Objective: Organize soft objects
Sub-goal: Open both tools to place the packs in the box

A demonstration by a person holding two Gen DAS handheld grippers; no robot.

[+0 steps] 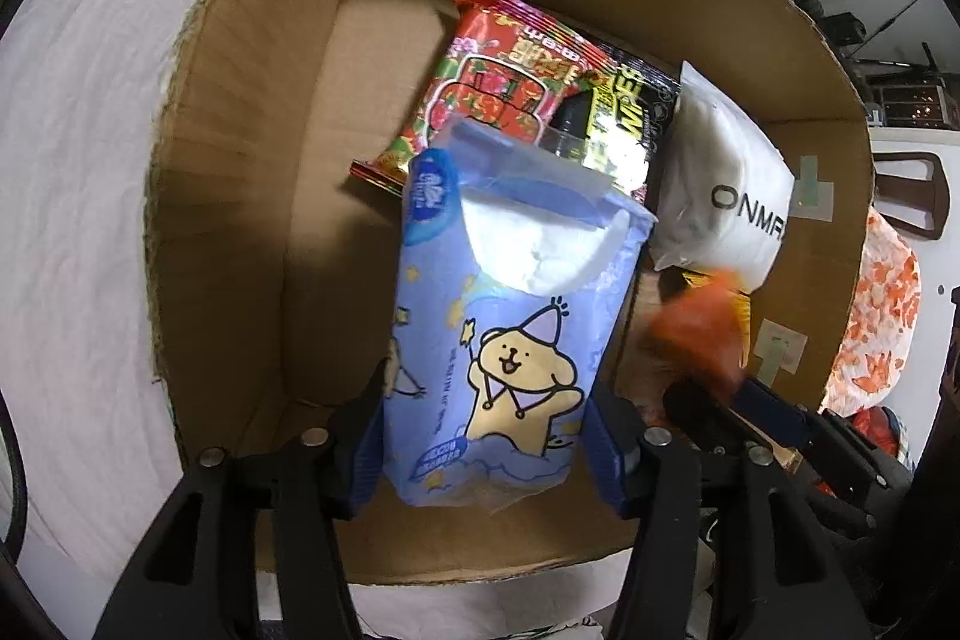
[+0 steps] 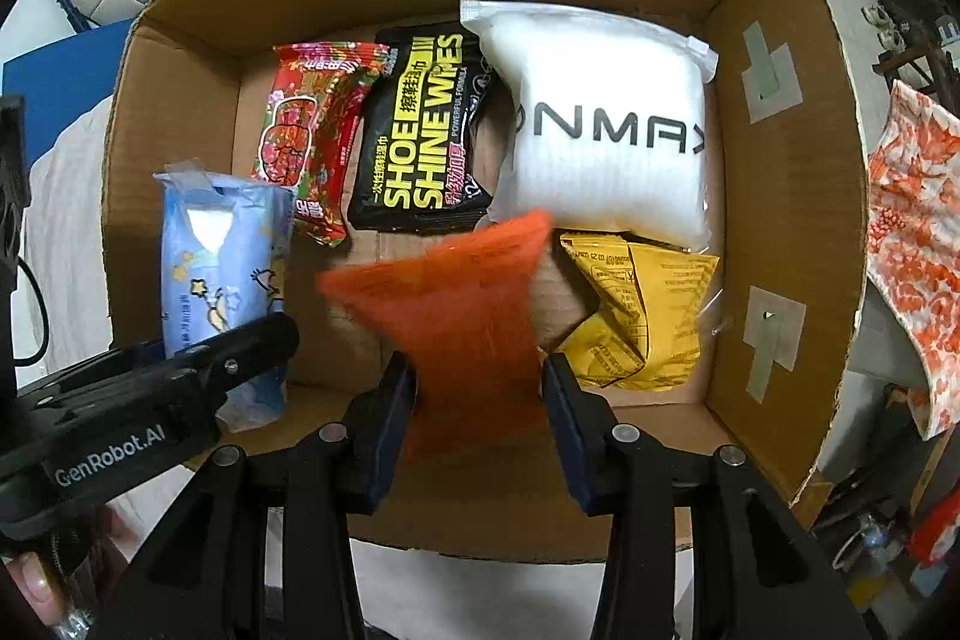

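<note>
My left gripper (image 1: 486,400) is shut on a blue tissue pack (image 1: 510,316) with a cartoon bear, held over the left part of the cardboard box (image 1: 240,160). The pack also shows in the right wrist view (image 2: 222,256), with the left gripper (image 2: 198,370) on it. My right gripper (image 2: 480,388) is shut on an orange soft pack (image 2: 456,292), blurred, above the box floor; it shows in the left wrist view (image 1: 696,328) too. On the box floor lie a red floral pack (image 2: 312,130), a black shoe-wipes pack (image 2: 426,130), a white pouch (image 2: 606,118) and a yellow packet (image 2: 642,316).
The cardboard box wall (image 2: 774,196) rises on all sides, with tape patches on the right wall. White cloth (image 1: 78,196) lies to the left of the box. An orange-patterned fabric (image 2: 918,232) hangs at the right. A blue item (image 2: 60,76) sits at the far left.
</note>
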